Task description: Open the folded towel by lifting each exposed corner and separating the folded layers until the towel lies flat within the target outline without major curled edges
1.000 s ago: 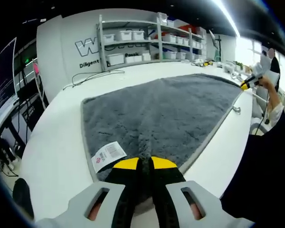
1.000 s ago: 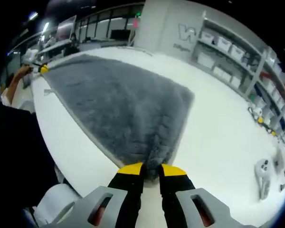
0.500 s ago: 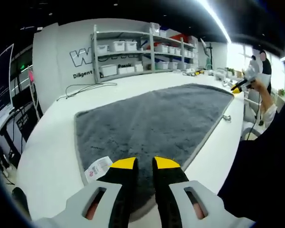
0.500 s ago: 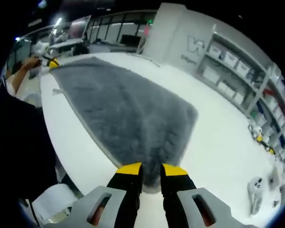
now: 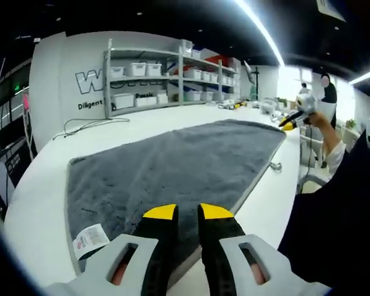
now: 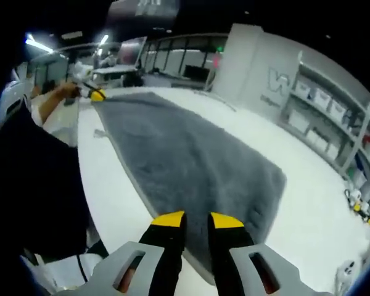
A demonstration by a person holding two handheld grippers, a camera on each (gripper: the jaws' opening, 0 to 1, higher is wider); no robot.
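Observation:
A grey plush towel (image 5: 172, 160) lies spread flat on the white table (image 5: 37, 203), with a white label (image 5: 89, 239) at its near left corner. My left gripper (image 5: 187, 213) hovers open over the towel's near edge, nothing between its yellow-tipped jaws. At the far right corner a hand holds the right gripper (image 5: 291, 121). In the right gripper view the same towel (image 6: 191, 166) stretches away, and my right gripper (image 6: 197, 219) is open above its near corner. The left gripper (image 6: 94, 94) shows at the far end, held by a hand.
Shelves with white bins (image 5: 154, 68) stand behind the table, and a black cable (image 5: 86, 123) lies near them. A small metal piece (image 5: 274, 165) sits at the table edge. The person's dark clothing (image 6: 43, 185) runs along the table's side.
Both grippers have let go of the towel's corners and risen. The corners that were bunched in the jaws now lie flat. Both views have tilted up and shifted.

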